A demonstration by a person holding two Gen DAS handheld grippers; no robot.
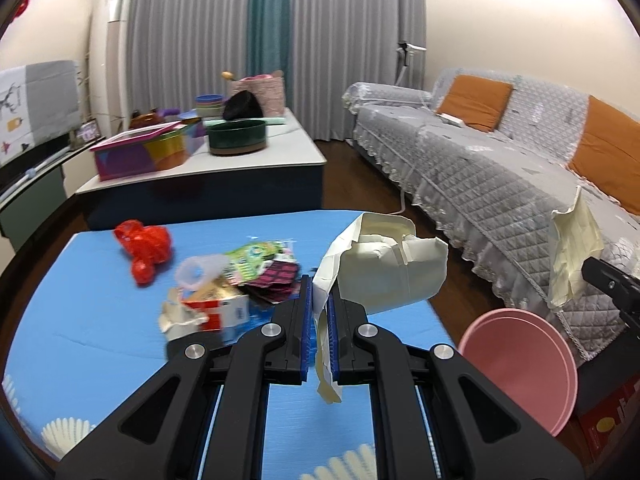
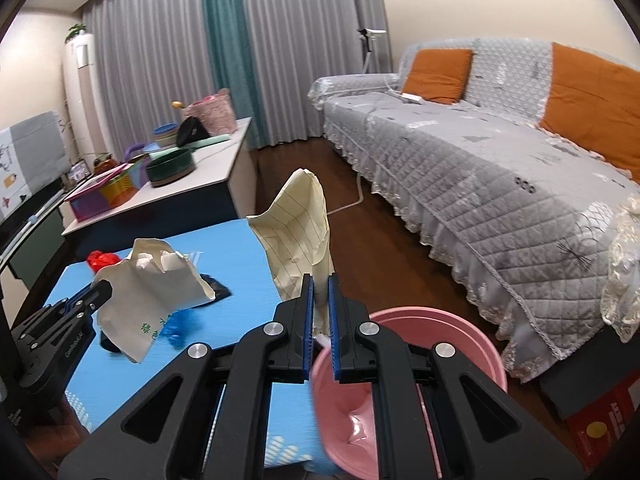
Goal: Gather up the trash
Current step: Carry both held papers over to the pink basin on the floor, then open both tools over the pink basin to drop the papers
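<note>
Trash paper is clamped in both grippers: the left gripper is closed on a cream paper bag bearing green characters, partly legible, above the blue table; the right gripper is closed on lined yellow paper over the pink basin. Wrappers, a carton and red plastic lie on the table.

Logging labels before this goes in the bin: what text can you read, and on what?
"绿色", green print on the paper bag in the left claw; more print after it, unreadable.
Embossed lettering on the left claw's body in the right view: too small.
Carton, wrappers, red box: print blurred, unreadable.
</note>
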